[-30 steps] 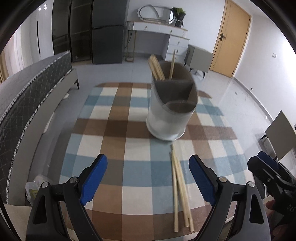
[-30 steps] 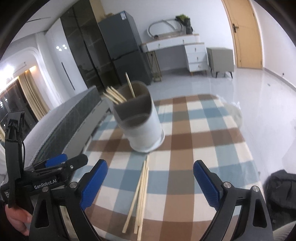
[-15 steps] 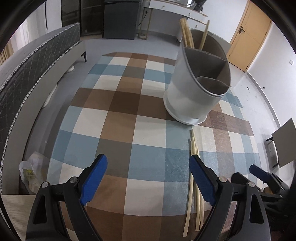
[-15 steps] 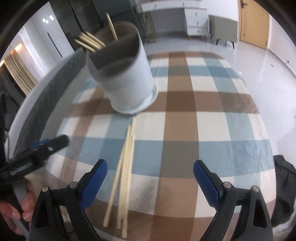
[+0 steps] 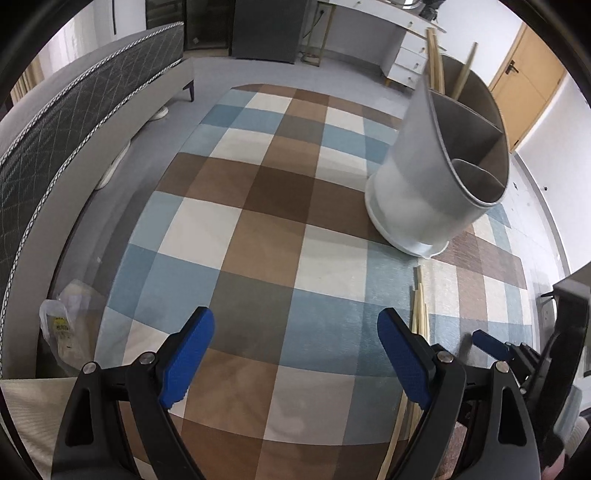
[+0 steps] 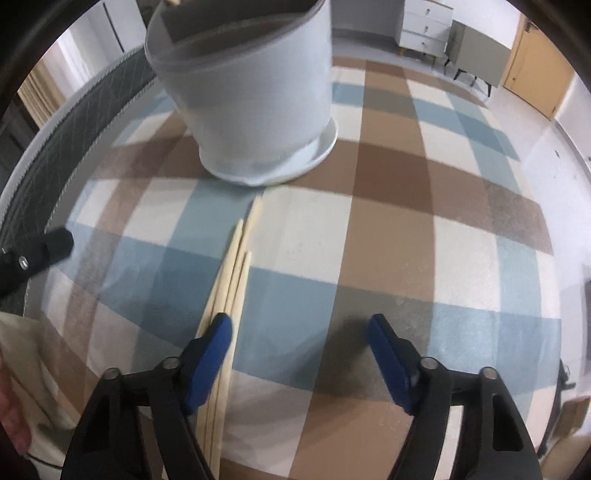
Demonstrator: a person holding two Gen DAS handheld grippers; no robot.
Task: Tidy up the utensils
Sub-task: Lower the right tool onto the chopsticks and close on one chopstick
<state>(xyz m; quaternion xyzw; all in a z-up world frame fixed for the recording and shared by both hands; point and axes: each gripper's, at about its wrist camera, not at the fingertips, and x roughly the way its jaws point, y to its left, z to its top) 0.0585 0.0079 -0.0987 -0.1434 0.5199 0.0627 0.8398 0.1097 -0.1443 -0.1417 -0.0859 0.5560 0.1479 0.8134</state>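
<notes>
A tiled floor (image 5: 258, 70) runs out ahead of both tongs to a dark cabinet (image 5: 266, 29), a white dresser (image 5: 406, 55) and a yellow door (image 5: 524, 77) on the far side of the room. A grey quilted bed (image 5: 55, 140) lies along the far left of the left tongs. The surface (image 5: 266, 236) under both tongs is covered in a blue, brown and cream checked cloth; its left edge curves round close to the bed, and its right edge drops to the floor beyond the right tongs. Most of the cloth ahead of the left tongs is bare.

A grey holder (image 5: 443, 177) with inner dividers stands ahead and to the right of the left tongs, directly ahead of the right tongs (image 6: 299, 354). A few standing chopsticks (image 5: 436, 59) lean in its far compartment.

The loose chopsticks (image 6: 232, 280) lie in a bundle on the cloth, running from just short of the holder's base back under the left finger of the right tongs. Those tongs are closing, with only cloth in the gap; the bundle sits at the left blue pad, and contact cannot be told.

The left tongs (image 5: 295, 350) hang spread wide over bare cloth, with the bundle just outside their right finger. A plastic bag (image 5: 70, 325) lies off the surface to their left.
</notes>
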